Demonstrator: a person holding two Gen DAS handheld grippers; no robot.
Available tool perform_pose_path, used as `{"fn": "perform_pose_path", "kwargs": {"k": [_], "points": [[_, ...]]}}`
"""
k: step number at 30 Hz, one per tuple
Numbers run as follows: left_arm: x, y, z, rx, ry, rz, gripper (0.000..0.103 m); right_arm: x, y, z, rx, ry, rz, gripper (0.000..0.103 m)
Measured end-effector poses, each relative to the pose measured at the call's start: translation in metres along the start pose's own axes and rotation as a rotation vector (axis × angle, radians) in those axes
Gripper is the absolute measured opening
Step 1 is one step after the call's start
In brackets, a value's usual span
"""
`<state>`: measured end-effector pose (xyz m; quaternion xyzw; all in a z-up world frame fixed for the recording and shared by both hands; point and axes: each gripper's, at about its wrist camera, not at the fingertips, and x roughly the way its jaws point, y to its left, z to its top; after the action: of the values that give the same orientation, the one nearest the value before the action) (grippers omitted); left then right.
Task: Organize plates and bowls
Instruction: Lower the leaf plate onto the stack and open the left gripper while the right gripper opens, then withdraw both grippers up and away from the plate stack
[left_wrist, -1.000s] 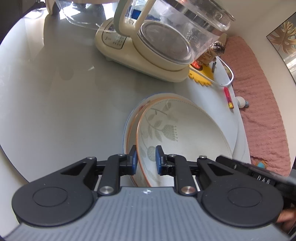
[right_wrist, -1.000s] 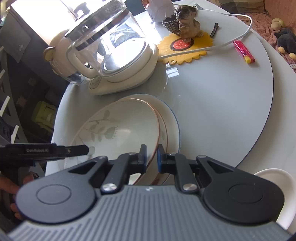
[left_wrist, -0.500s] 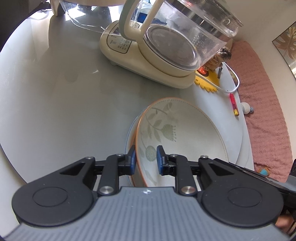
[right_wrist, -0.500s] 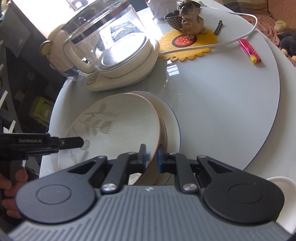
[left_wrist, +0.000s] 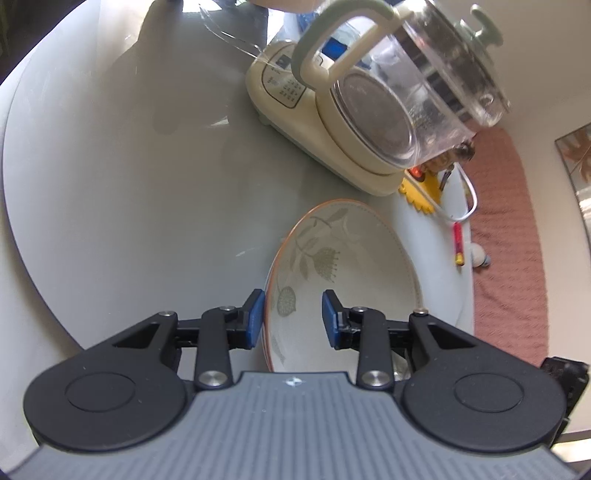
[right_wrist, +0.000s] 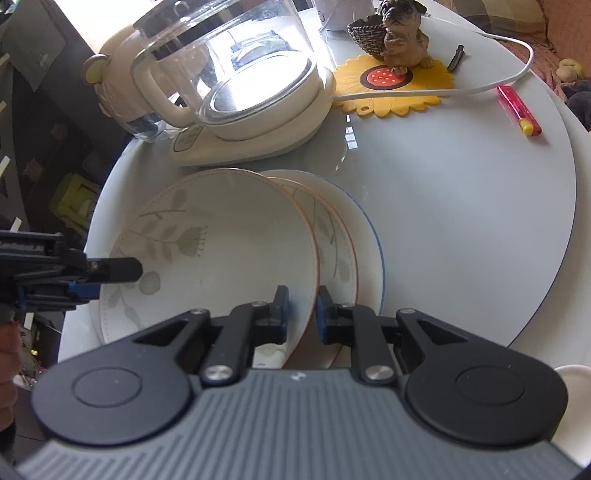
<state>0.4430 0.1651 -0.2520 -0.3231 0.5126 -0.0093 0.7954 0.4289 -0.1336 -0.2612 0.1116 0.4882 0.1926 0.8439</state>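
A leaf-patterned bowl with an orange rim (right_wrist: 221, 236) (left_wrist: 343, 273) lies on a second leaf-patterned bowl (right_wrist: 332, 236), which rests on a blue-rimmed white plate (right_wrist: 369, 236). My right gripper (right_wrist: 301, 314) is shut on the top bowl's near rim. My left gripper (left_wrist: 293, 319) is open, its blue pads standing either side of the bowl's opposite rim, apart from it. The left gripper also shows in the right wrist view (right_wrist: 88, 280) at the bowl's left edge.
A glass kettle on a cream base (right_wrist: 236, 92) (left_wrist: 369, 110) stands just behind the stack. A yellow sunflower mat (right_wrist: 395, 85) holds a dog figurine (right_wrist: 402, 33). A white cable (right_wrist: 480, 85), a red lighter (right_wrist: 519, 110) and a white dish (right_wrist: 572, 387) lie to the right.
My left gripper has opened and let go of the top bowl's rim. The right gripper keeps its hold. Both views have shifted slightly towards the kettle.
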Motion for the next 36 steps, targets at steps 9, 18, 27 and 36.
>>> {"fn": "perform_pose_path", "kwargs": {"k": [9, 18, 27, 36], "points": [[-0.027, -0.007, -0.008, 0.027, -0.049, 0.033, 0.037, 0.000, -0.001, 0.000, -0.010, 0.001, 0.009, 0.018], [-0.062, -0.017, -0.033, 0.058, -0.109, 0.077, 0.037, -0.004, 0.000, 0.003, 0.030, 0.008, -0.020, 0.018], [-0.101, -0.030, -0.053, 0.111, -0.134, 0.044, 0.037, -0.026, -0.003, -0.002, 0.070, -0.052, -0.061, 0.017], [-0.138, -0.042, -0.067, 0.198, -0.141, -0.012, 0.037, -0.037, 0.005, -0.007, 0.143, -0.075, -0.163, 0.020]]}}
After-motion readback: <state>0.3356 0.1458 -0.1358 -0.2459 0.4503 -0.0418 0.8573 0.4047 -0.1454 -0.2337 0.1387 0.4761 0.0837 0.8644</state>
